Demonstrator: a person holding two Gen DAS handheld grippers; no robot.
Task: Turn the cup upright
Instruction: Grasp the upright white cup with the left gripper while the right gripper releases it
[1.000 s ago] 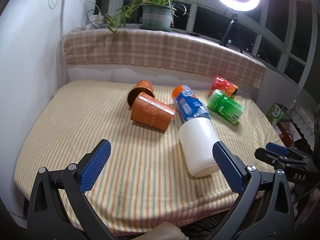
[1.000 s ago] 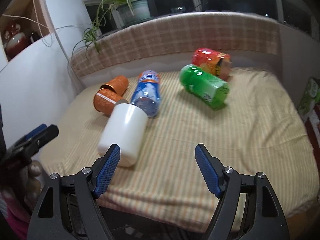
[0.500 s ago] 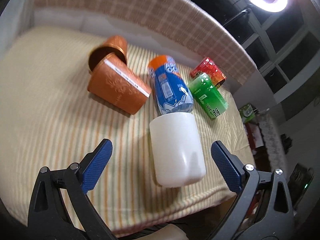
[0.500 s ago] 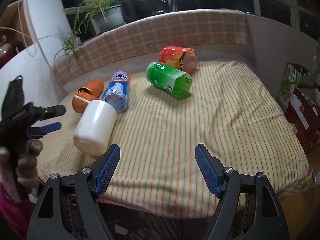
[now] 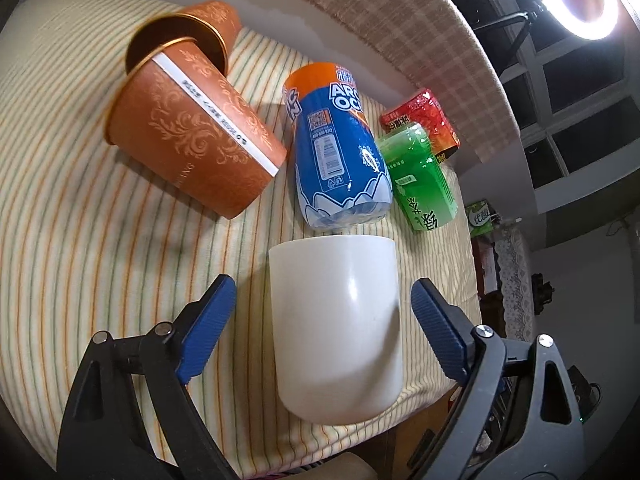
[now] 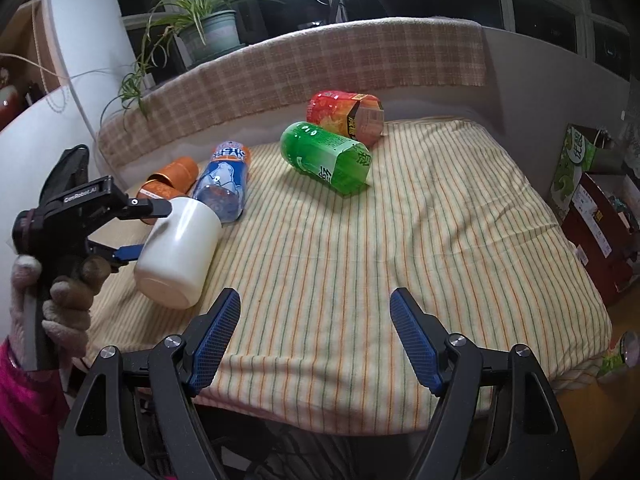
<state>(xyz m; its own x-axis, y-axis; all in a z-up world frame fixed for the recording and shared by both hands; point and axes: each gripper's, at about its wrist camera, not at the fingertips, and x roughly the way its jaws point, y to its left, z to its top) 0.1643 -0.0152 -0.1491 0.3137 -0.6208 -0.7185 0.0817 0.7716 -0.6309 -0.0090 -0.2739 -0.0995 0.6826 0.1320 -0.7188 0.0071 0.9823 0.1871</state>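
A white cup [image 5: 336, 320] lies on its side on the striped cloth, its closed base toward me and its mouth against a blue bottle. My left gripper [image 5: 324, 320] is open, its blue pads on either side of the cup with gaps on both sides. In the right wrist view the cup [image 6: 180, 248] lies at the left with the left gripper [image 6: 136, 232] around it. My right gripper [image 6: 314, 340] is open and empty near the table's front edge, right of the cup.
Two orange paper cups [image 5: 192, 136] lie on their sides at the left. A blue bottle [image 5: 340, 148], a green can [image 5: 416, 176] and a red can [image 5: 424, 120] lie behind the cup. The striped table [image 6: 400, 240] has a plaid back ledge; boxes [image 6: 592, 200] stand at the right.
My left gripper has moved forward and down, so the white cup now sits between its open pads. The right gripper has stayed about where it was.
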